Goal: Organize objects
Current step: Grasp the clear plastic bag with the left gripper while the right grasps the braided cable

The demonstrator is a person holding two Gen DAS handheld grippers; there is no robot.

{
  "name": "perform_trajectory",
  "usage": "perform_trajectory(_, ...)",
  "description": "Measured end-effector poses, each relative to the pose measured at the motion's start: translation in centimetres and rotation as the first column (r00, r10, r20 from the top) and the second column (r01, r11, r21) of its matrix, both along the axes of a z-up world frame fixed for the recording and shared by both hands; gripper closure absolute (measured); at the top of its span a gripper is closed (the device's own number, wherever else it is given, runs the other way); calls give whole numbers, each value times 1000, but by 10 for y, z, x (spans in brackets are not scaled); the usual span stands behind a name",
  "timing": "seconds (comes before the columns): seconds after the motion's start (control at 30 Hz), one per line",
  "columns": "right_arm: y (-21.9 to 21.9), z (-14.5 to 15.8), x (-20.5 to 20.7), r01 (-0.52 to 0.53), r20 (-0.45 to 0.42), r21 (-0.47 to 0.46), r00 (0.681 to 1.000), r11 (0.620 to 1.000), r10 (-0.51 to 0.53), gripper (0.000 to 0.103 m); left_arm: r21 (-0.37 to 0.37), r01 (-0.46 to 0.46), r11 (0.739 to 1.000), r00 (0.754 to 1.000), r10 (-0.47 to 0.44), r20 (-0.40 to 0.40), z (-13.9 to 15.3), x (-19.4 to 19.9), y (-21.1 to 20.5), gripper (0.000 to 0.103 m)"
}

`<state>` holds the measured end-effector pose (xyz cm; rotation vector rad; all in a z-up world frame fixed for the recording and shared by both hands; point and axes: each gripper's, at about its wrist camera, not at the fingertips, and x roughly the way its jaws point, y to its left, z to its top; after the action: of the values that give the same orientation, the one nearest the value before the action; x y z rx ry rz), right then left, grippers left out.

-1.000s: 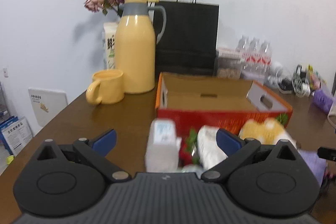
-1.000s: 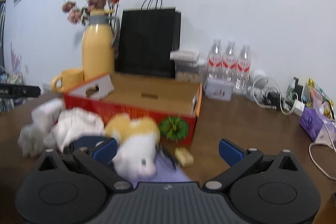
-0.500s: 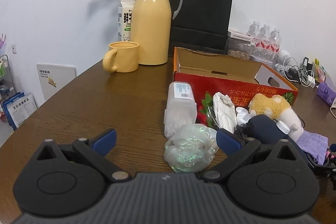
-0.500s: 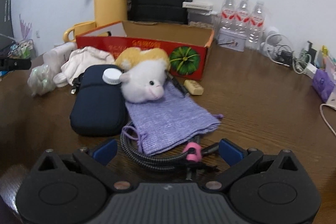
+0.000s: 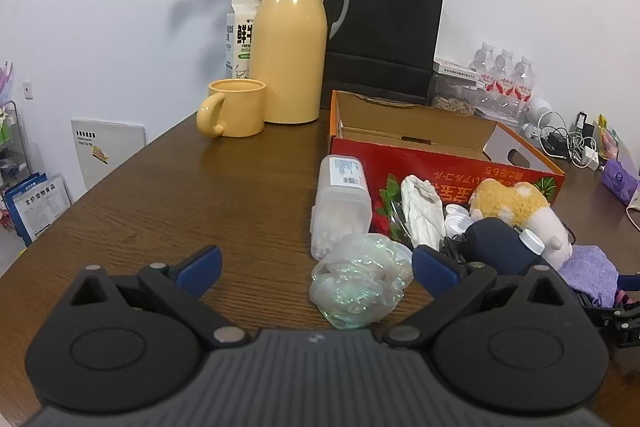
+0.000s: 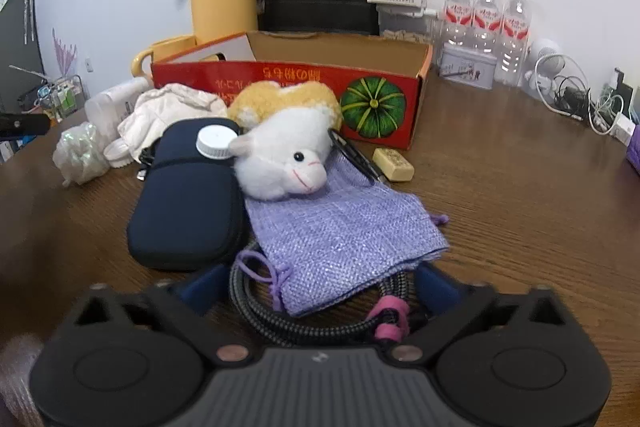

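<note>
An open red cardboard box point(image 5: 440, 163) point(image 6: 304, 83) stands on the brown table, with loose items heaped in front of it. My left gripper point(image 5: 316, 263) is open, a crumpled iridescent plastic bag point(image 5: 360, 279) just ahead between its fingers; behind lies a clear plastic jar point(image 5: 342, 203) and a white cloth point(image 5: 420, 211). My right gripper point(image 6: 320, 283) is open around a coiled braided cable point(image 6: 280, 319) with a pink tie, under a purple pouch point(image 6: 340, 231). A navy case point(image 6: 188, 203), a white cap point(image 6: 216, 143) and a plush sheep point(image 6: 284, 151) lie beyond.
A yellow thermos point(image 5: 292, 47), yellow mug point(image 5: 236, 107), milk carton and black paper bag point(image 5: 384, 39) stand behind the box. Water bottles point(image 6: 488, 23), a tin point(image 6: 468, 67) and tangled chargers point(image 6: 580, 99) sit back right. A small beige block point(image 6: 394, 163) lies beside the pouch.
Both grippers have pulled back and lowered toward the table's near edge. The right gripper now has the coiled cable between its fingers; the left view now shows the plastic bag close ahead.
</note>
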<state>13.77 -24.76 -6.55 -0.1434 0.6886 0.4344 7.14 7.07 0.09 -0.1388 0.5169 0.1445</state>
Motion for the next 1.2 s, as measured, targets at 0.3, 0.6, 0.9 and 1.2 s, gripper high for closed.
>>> perform_trajectory(0.3, -10, 12, -23, 35, 61, 10, 997, 999, -36, 15, -10, -8, 1000, 1000, 8, -14, -4, 3, 3, 0)
perform_trajectory(0.6, -8, 48, -52, 18, 178, 32, 984, 999, -23, 15, -9, 5, 1000, 999, -5, -33, -10, 9, -3, 0)
perform_trajectory(0.9, 16, 62, -51, -41, 222, 52, 975, 998, 29, 15, 14, 20, 1000, 998, -19, -51, -17, 31, -12, 0)
perform_trajectory(1.2, 34, 55, -43, -52, 205, 64, 978, 997, 38, 15, -12, 87, 996, 993, -88, -81, -30, 46, -14, 15)
